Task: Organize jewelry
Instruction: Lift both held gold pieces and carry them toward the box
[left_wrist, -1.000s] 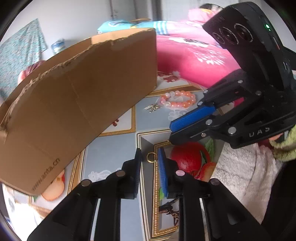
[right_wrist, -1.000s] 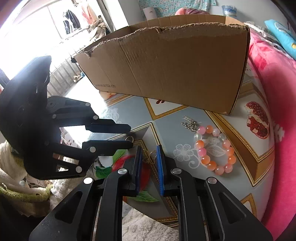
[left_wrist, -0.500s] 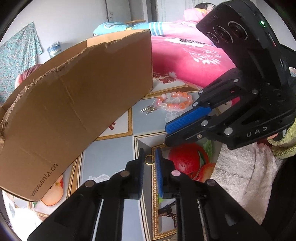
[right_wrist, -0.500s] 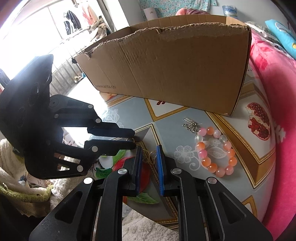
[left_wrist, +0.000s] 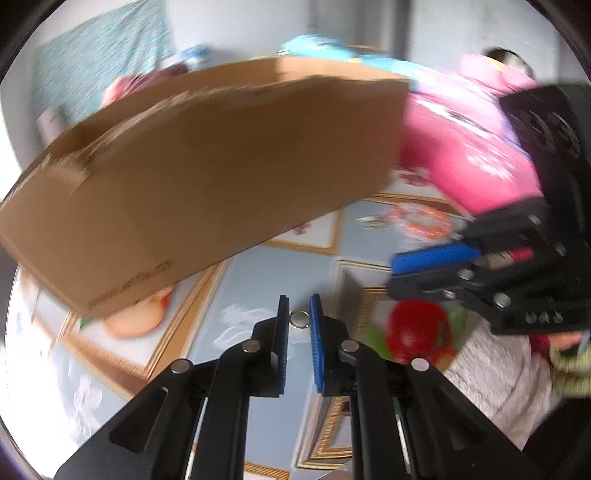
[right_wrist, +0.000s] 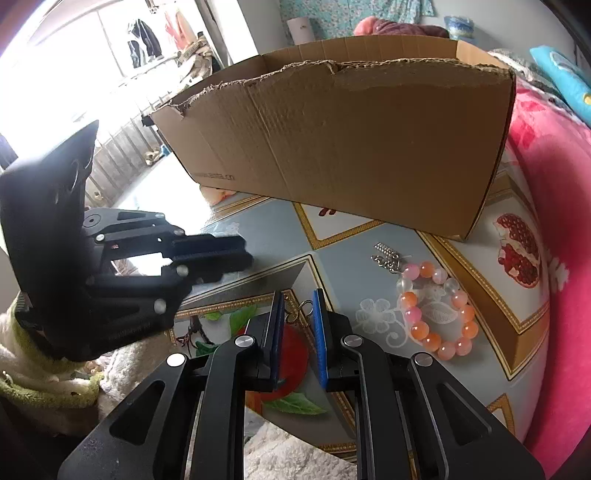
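Note:
My left gripper (left_wrist: 298, 314) is shut on a small gold ring-shaped earring (left_wrist: 299, 319), pinched between its blue pads above the table. My right gripper (right_wrist: 298, 306) is shut on a second gold earring (right_wrist: 297, 314) with a small chain, low over the red fruit print. Each gripper shows in the other's view: the right gripper (left_wrist: 391, 275) at the right edge, the left gripper (right_wrist: 247, 254) blurred at the left. An orange and pink bead bracelet (right_wrist: 408, 299) (left_wrist: 424, 236) lies flat on the table beside a small silver piece (right_wrist: 386, 254).
A big open cardboard box (right_wrist: 351, 147) (left_wrist: 221, 166) stands just behind the jewelry. The table wears a blue and gold cloth (right_wrist: 280, 229) with fruit prints. A pink blanket (right_wrist: 554, 221) bounds the right side. A white towel (right_wrist: 277, 450) lies at the near edge.
My left gripper has narrowed onto the gold ring, then rolled and swung left with it, blurring its view. The right gripper has stayed put.

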